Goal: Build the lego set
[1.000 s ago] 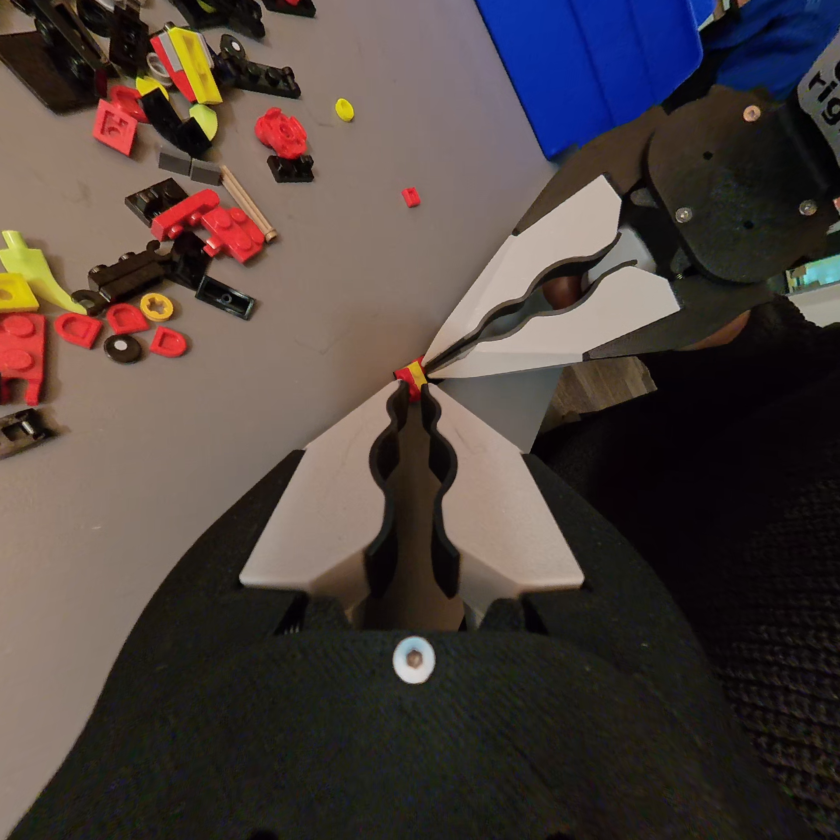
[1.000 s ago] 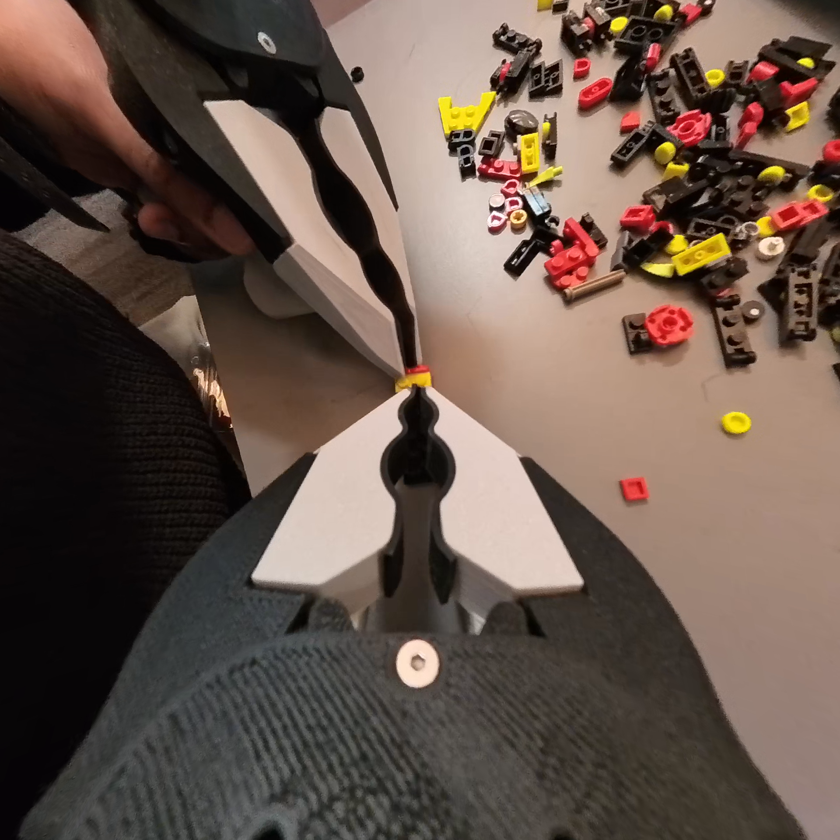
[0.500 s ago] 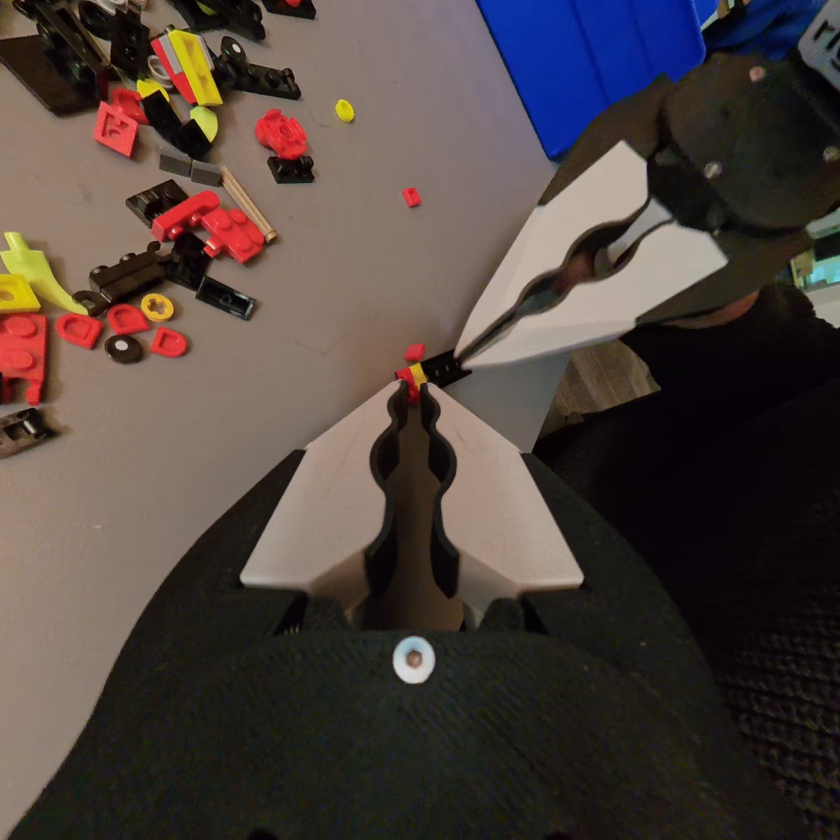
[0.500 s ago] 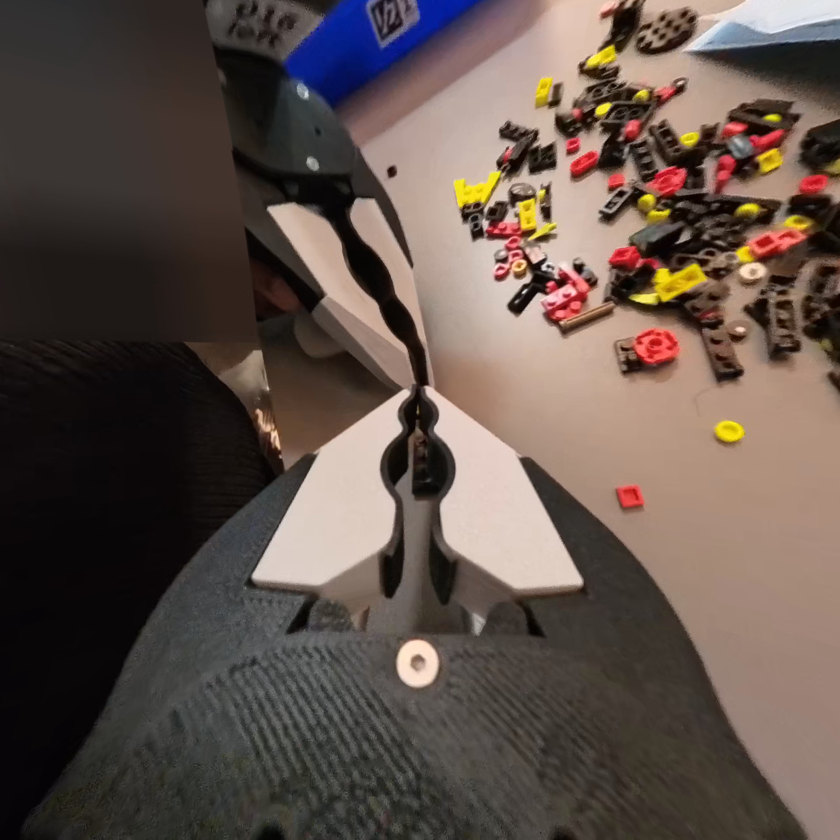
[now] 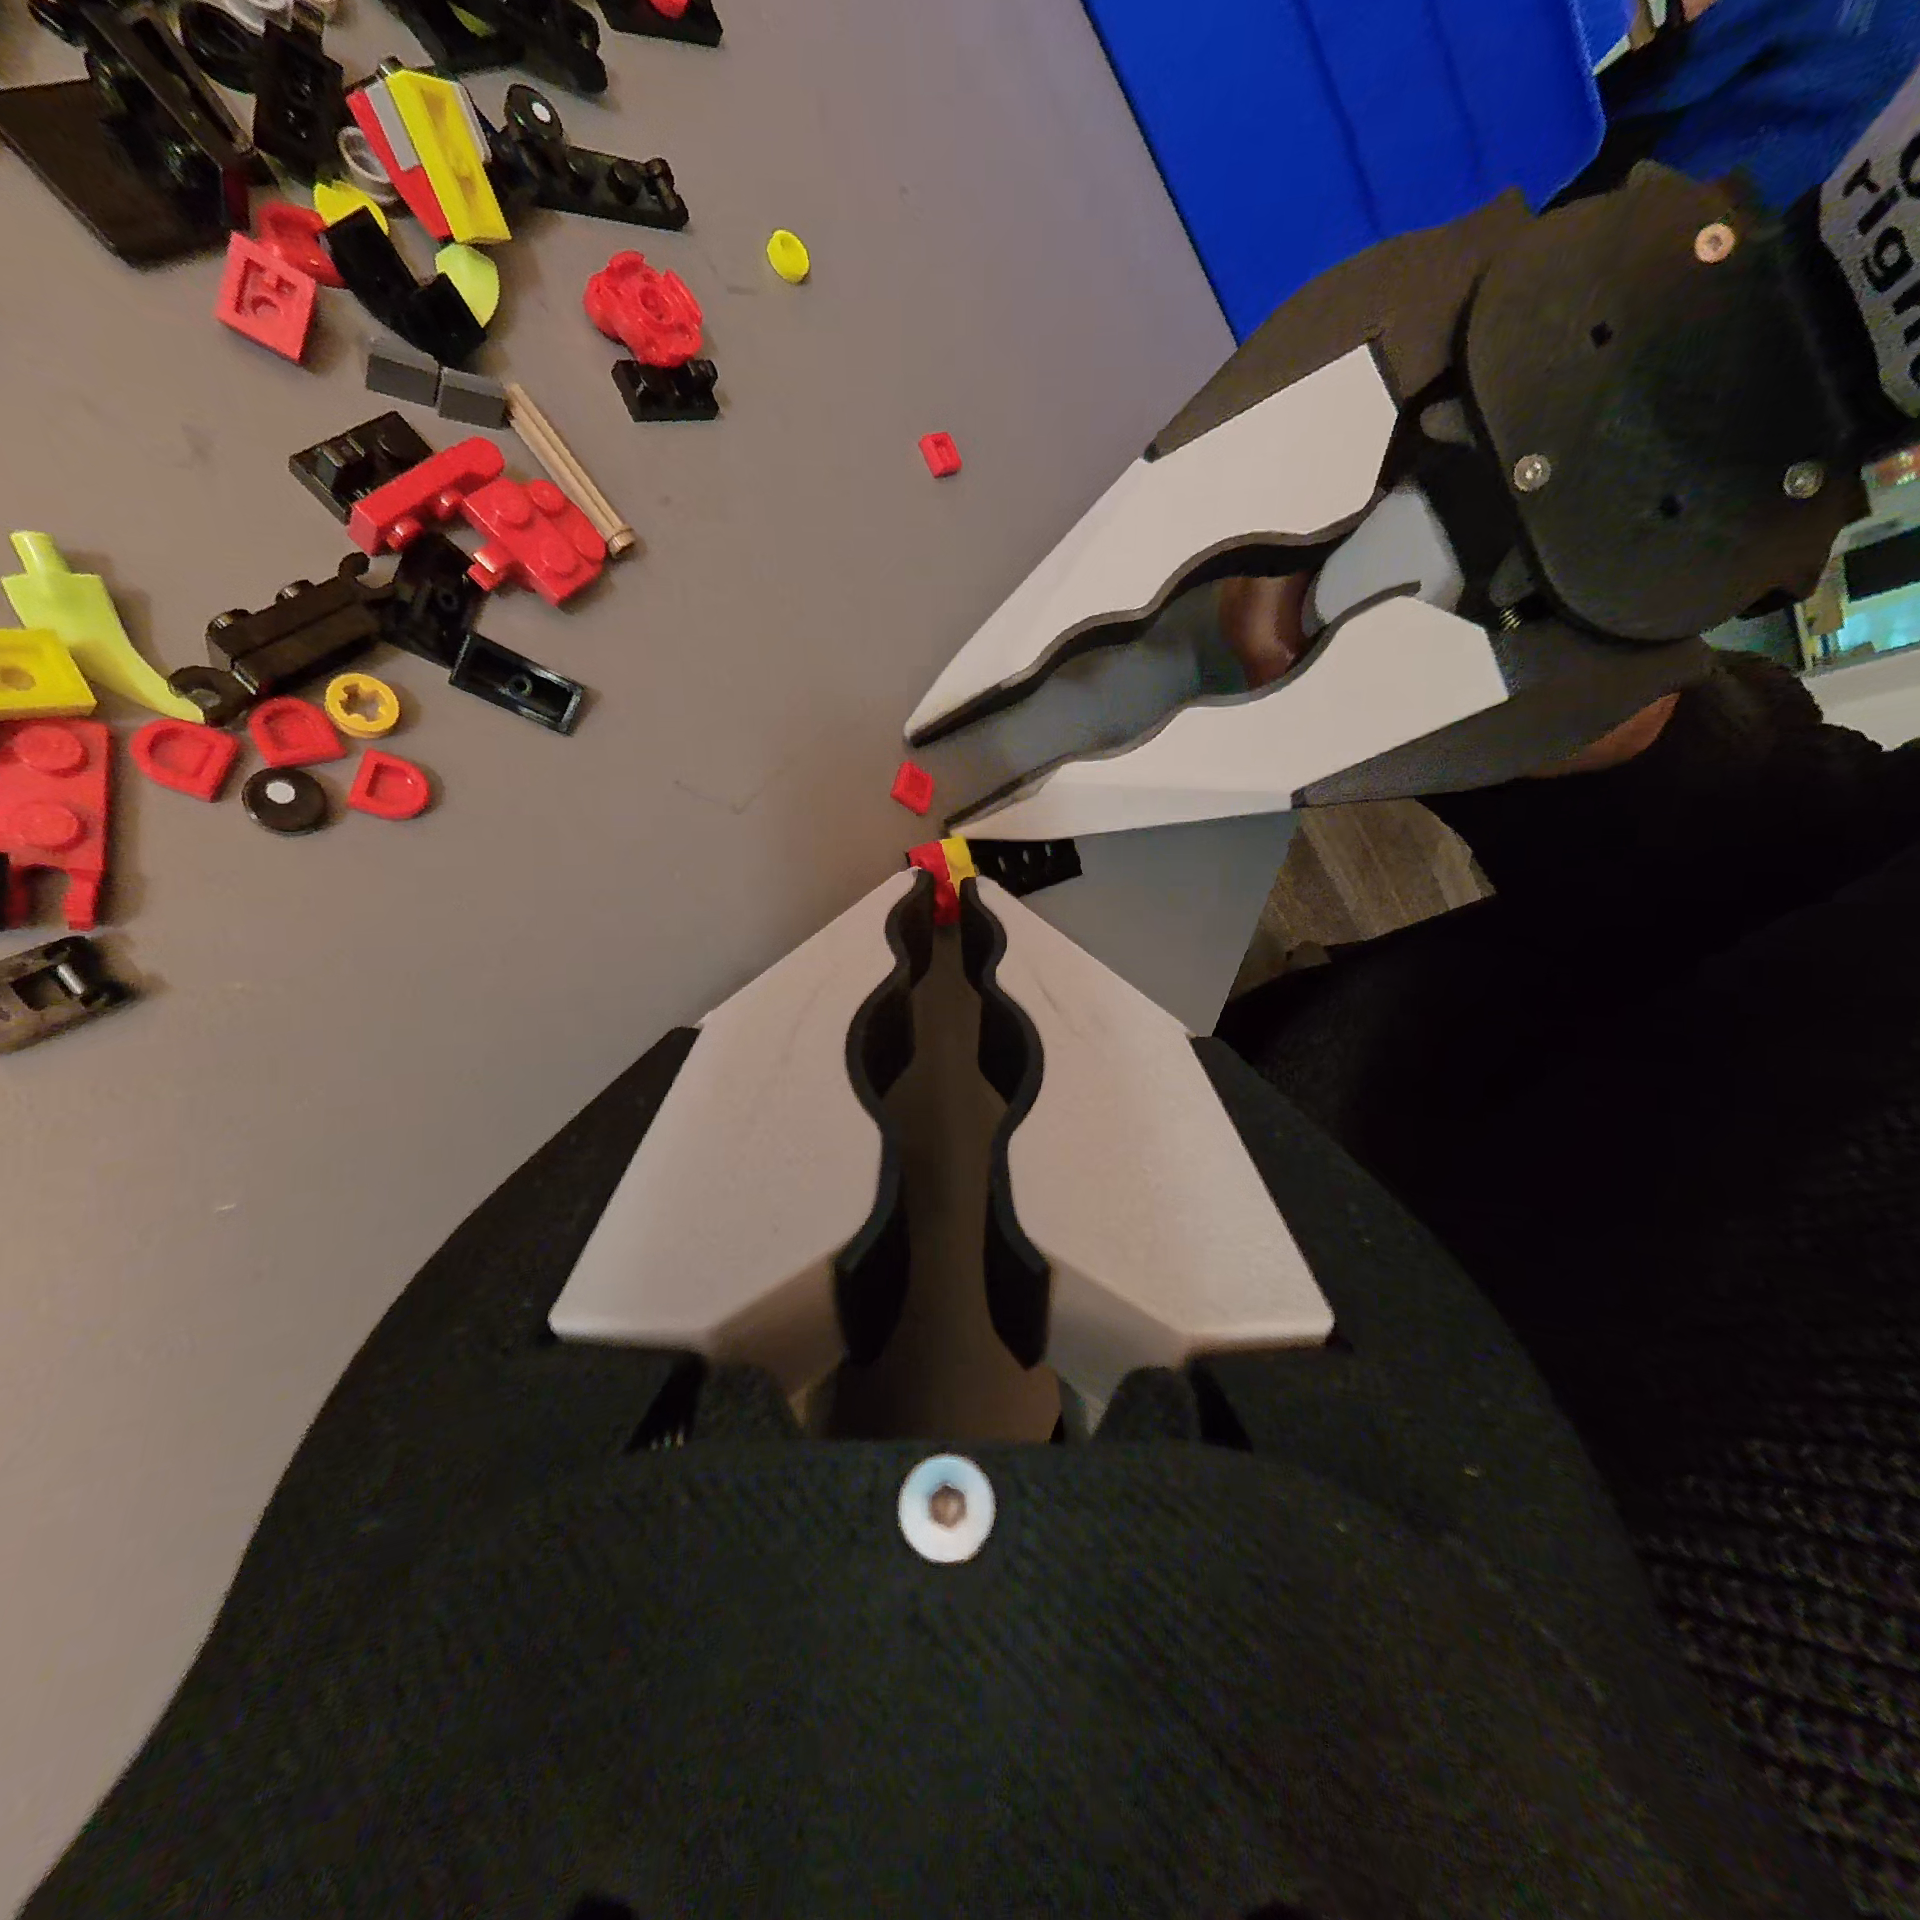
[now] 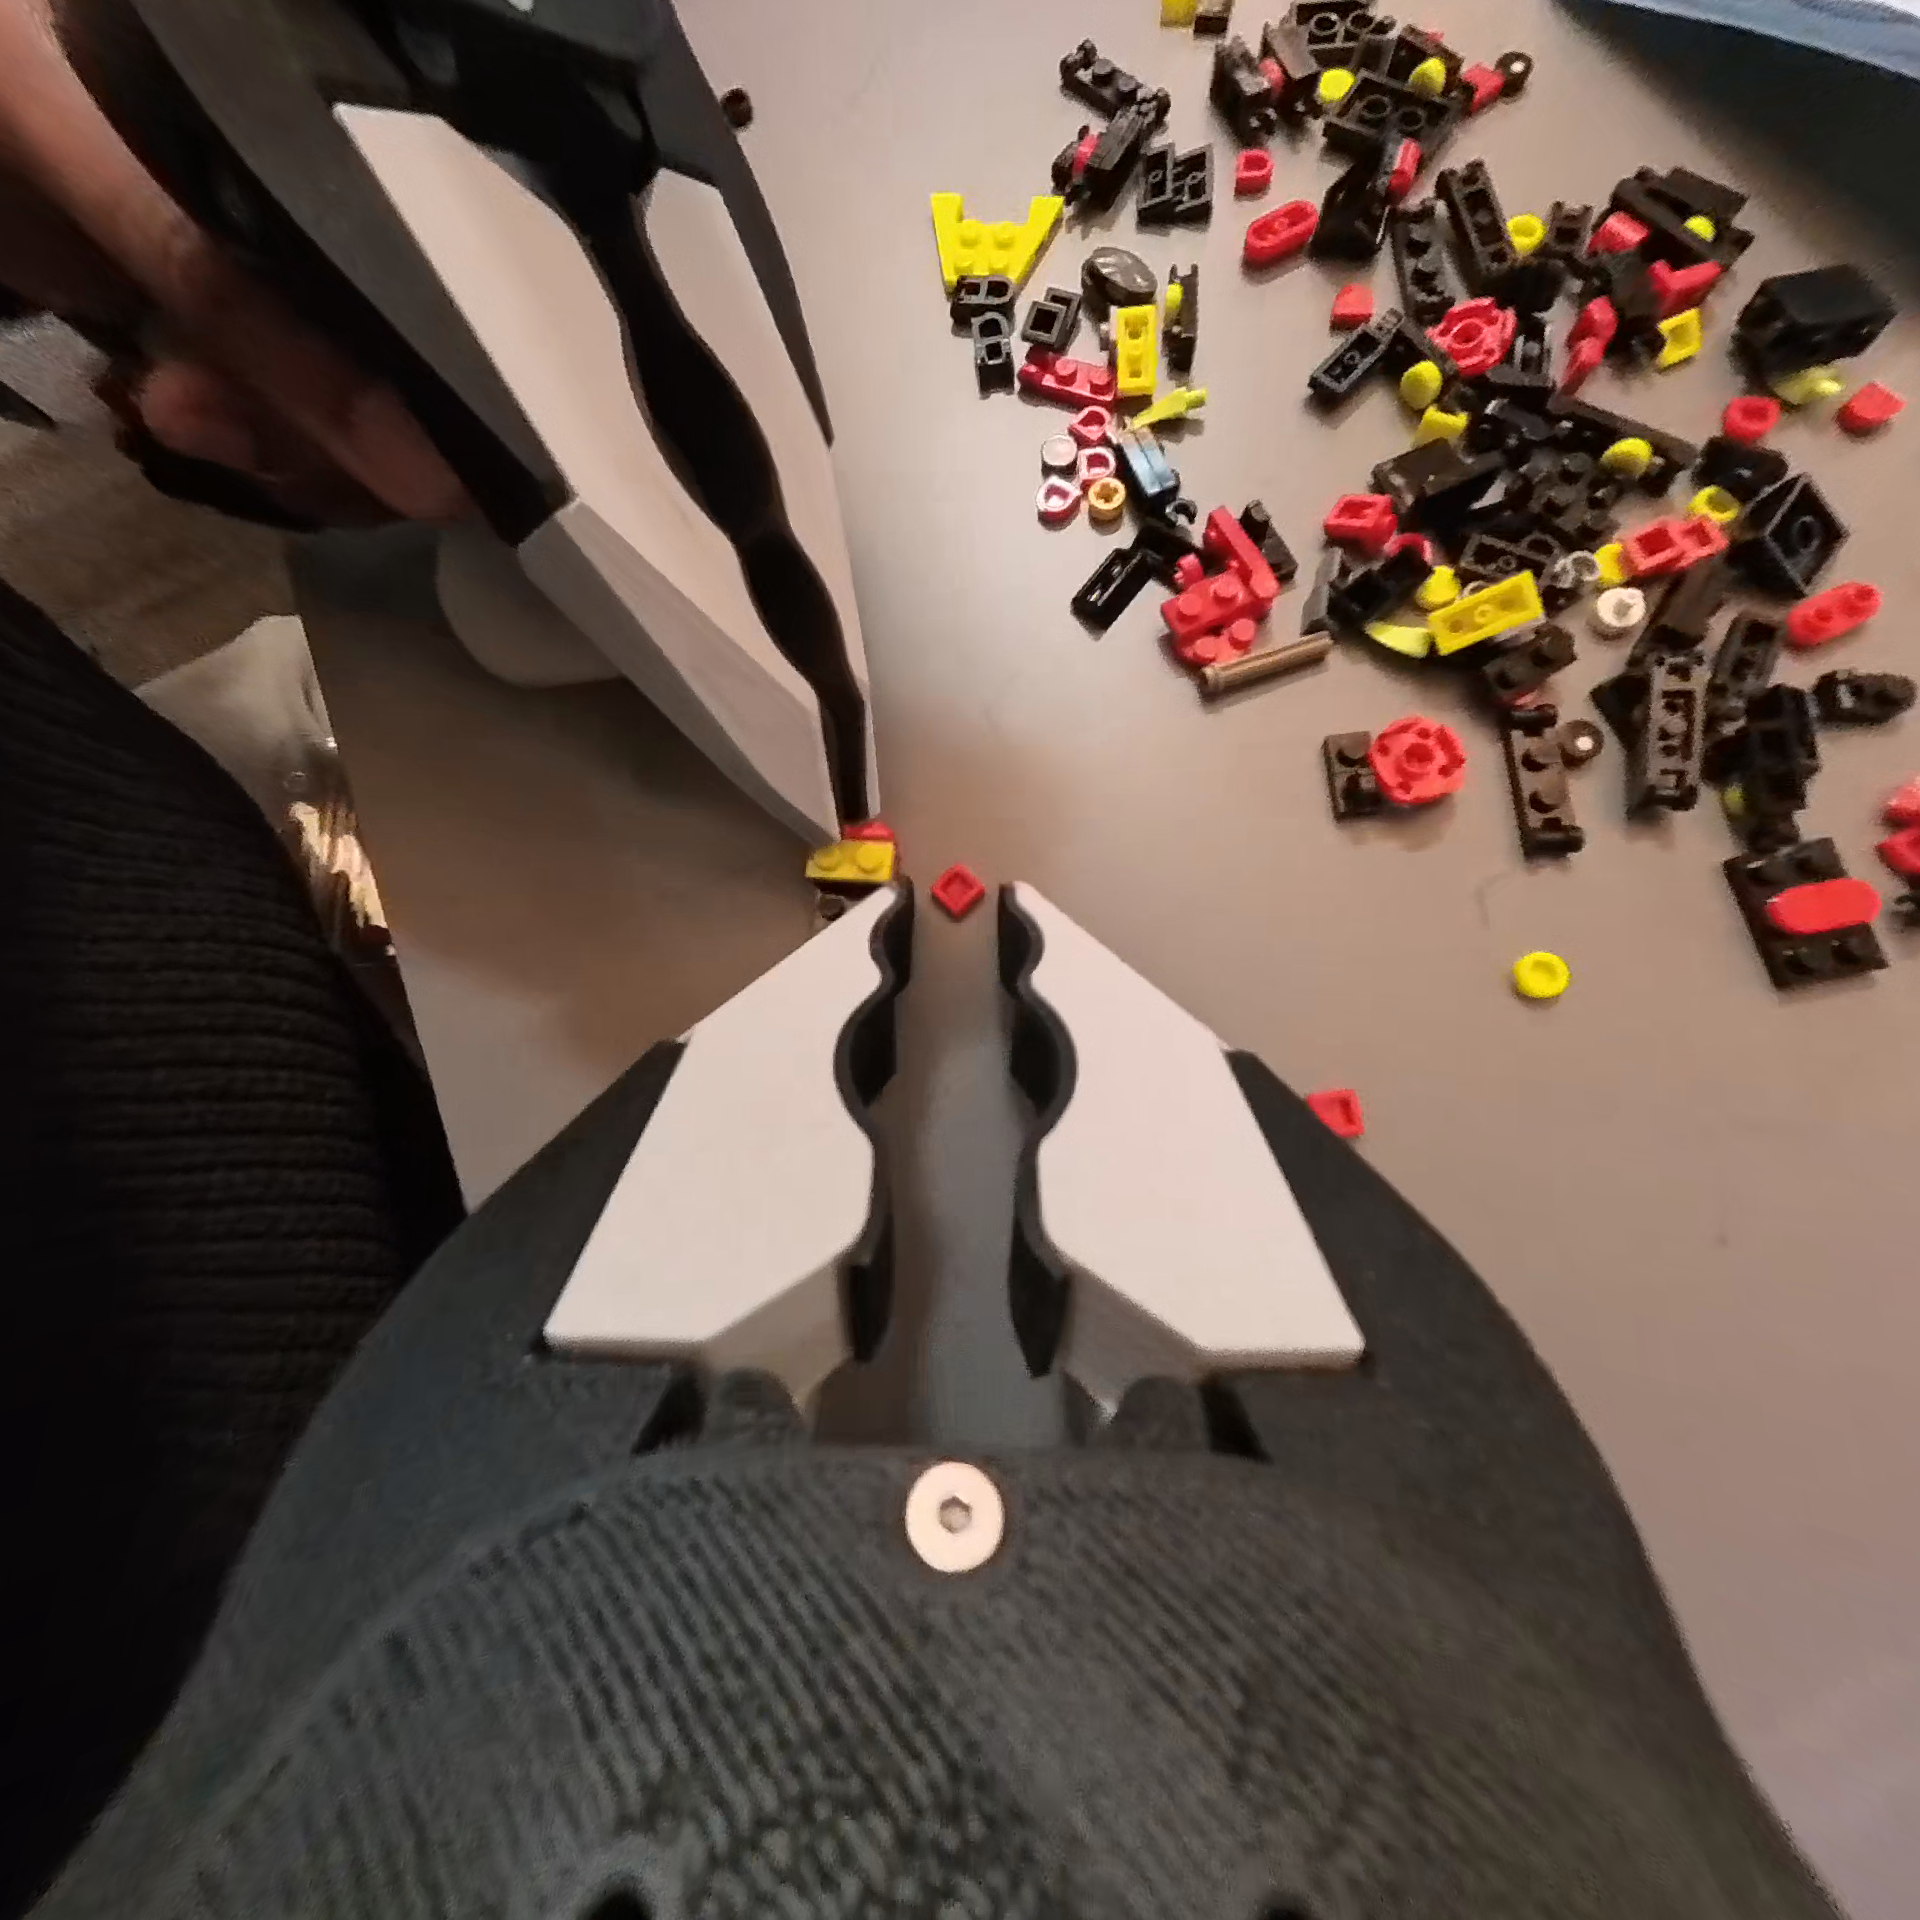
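One red tile [image 6: 957, 891] sits on table just past right gripper [image 6: 954, 904], dead centre of its spread tips, way nearer than left gripper [image 5: 940, 896], which is clamped on red-yellow stack [image 6: 856, 854], near-left of tile.

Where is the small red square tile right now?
The small red square tile lies on the table between the open right gripper's fingertips, beside the left gripper's red-and-yellow assembly.
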Demonstrator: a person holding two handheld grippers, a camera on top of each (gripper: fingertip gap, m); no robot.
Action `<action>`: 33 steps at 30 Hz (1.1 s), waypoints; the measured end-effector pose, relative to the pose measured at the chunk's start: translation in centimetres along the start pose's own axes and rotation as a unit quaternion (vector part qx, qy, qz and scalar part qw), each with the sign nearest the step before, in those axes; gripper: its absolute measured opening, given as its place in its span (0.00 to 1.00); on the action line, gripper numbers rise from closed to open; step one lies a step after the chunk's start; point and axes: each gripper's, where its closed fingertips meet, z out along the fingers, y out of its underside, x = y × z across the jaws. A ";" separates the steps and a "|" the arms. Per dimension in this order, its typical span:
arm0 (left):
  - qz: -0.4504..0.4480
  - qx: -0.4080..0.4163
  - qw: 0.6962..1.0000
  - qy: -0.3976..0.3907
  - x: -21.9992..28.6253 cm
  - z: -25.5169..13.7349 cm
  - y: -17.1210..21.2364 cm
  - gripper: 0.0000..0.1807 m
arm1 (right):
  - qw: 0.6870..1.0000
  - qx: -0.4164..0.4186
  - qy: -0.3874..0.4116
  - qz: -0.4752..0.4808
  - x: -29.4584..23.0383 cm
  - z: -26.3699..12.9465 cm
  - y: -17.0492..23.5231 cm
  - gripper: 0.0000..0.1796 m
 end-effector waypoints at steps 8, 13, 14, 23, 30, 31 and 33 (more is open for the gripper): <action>0.004 0.013 1.000 -0.003 -0.3 -0.4 -0.4 0.04 | 1.000 -0.004 0.011 -0.010 0.3 0.2 -0.1 0.05; 0.019 0.069 0.997 0.002 0.0 -1.2 -2.2 0.09 | 0.998 0.053 0.017 0.014 0.8 -1.4 -1.8 0.05; 0.022 0.074 0.997 -0.002 0.0 -1.3 -2.4 0.09 | 0.997 0.068 0.023 0.013 0.9 -1.8 -2.2 0.05; -0.042 0.114 0.987 0.104 2.4 -1.8 -3.4 0.03 | 0.988 0.111 0.054 -0.088 -1.1 -3.5 -4.1 0.05; -0.083 0.122 0.975 0.163 3.3 -2.2 -3.7 0.05 | 0.985 0.114 0.067 -0.113 -1.4 -4.0 -4.2 0.05; -0.086 0.122 0.975 0.167 3.4 -2.2 -3.7 0.05 | 0.984 0.117 0.068 -0.114 -1.4 -4.1 -4.3 0.05; -0.090 0.121 0.973 0.173 3.5 -2.2 -3.7 0.04 | 0.984 0.119 0.068 -0.118 -1.4 -4.2 -4.3 0.05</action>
